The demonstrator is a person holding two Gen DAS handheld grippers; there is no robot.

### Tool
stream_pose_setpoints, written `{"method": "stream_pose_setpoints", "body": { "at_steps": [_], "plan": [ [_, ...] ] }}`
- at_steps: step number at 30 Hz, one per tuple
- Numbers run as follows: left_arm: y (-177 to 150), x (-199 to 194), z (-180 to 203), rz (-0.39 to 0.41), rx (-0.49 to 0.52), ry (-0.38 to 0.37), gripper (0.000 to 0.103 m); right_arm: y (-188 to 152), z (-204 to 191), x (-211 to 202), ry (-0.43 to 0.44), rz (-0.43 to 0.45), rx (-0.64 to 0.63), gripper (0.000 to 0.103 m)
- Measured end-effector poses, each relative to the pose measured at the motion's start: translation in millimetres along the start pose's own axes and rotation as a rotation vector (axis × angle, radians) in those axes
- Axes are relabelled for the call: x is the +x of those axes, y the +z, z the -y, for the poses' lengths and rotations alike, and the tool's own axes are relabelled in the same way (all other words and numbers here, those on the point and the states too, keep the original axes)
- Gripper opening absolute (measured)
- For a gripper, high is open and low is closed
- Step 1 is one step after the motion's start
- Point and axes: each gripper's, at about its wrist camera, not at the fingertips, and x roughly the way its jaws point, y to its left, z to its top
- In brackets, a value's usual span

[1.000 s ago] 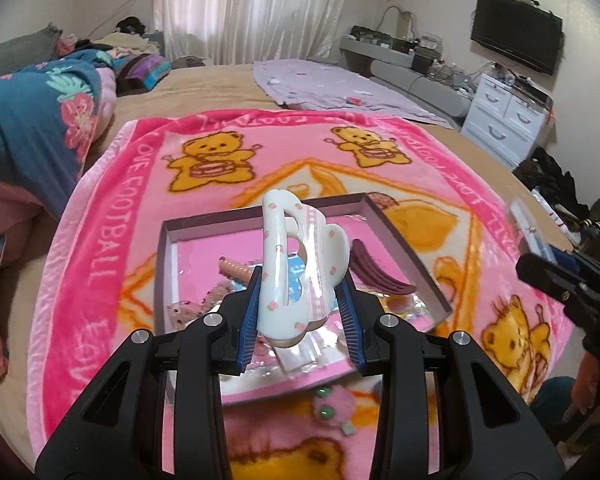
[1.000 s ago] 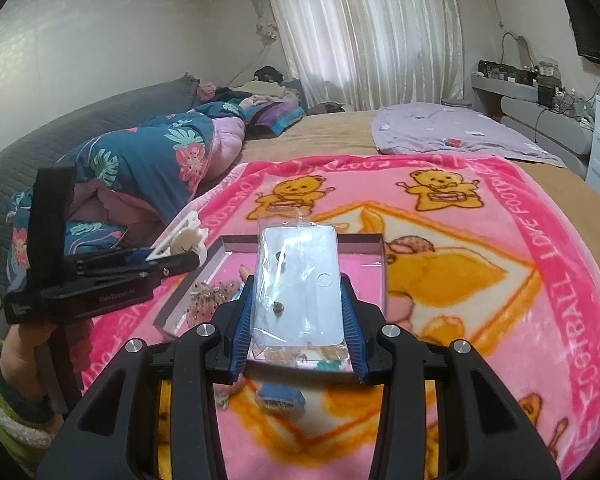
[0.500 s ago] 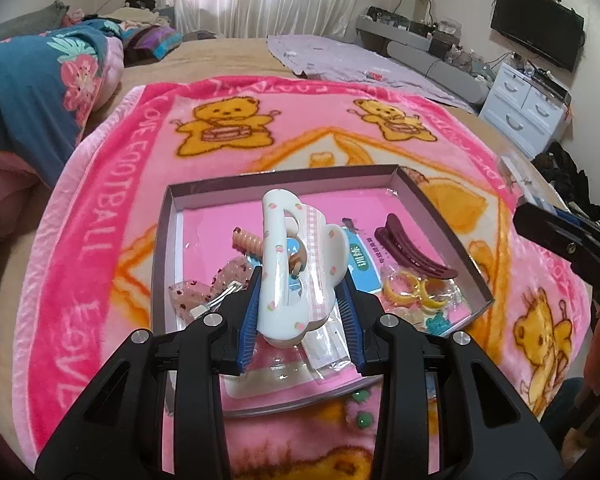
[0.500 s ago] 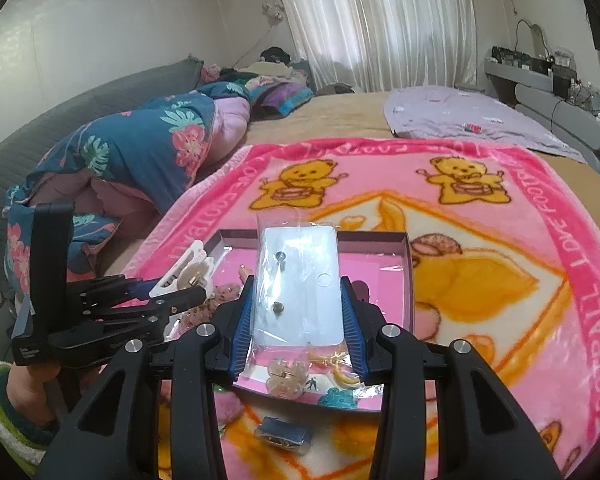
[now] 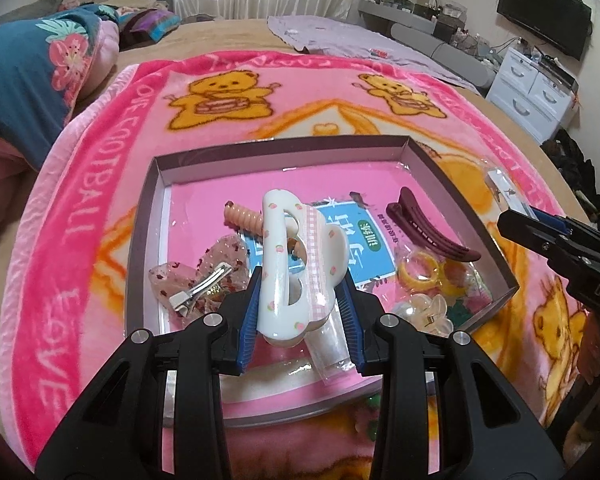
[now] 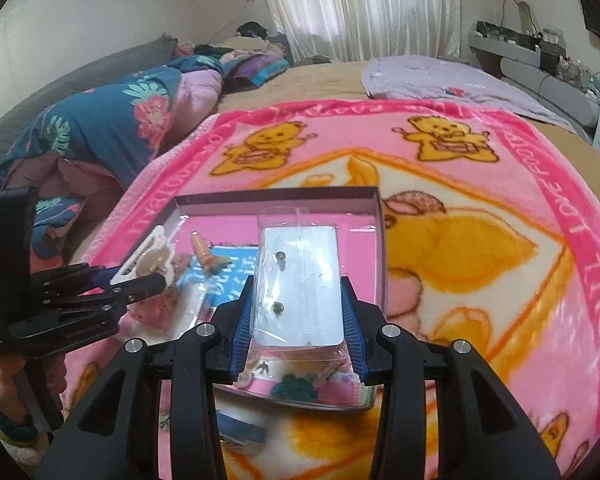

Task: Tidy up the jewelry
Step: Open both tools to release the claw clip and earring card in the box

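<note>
I am bringing my left gripper [image 5: 300,308], clamped on the white hair claw [image 5: 296,272], lower over the tray [image 5: 460,200] than a second ago, while my right gripper [image 6: 298,320], grasping the earring card [image 6: 300,280], is closing in alongside, so both placements are nearing.

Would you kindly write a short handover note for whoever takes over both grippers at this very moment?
Left gripper: shut on the white claw clip, held above the tray.
Right gripper: shut on the earring card in its clear bag, also over the tray.
In the tray: maroon clip, peach clip, glitter bow clip, yellow rings, clear flower clip, blue card.
Done: those pieces are in.
Left: set down both held items; a small blue piece lies on the blanket outside the tray.
</note>
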Motion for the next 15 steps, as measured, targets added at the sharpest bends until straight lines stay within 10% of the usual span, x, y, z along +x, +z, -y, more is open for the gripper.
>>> {"method": "stream_pose_setpoints", "body": {
  "at_steps": [15],
  "plan": [
    [-8, 9, 1, -0.031, -0.001, -0.001, 0.031, -10, 0, 28, 0.01, -0.075, -0.001, 0.039]
  ]
}}
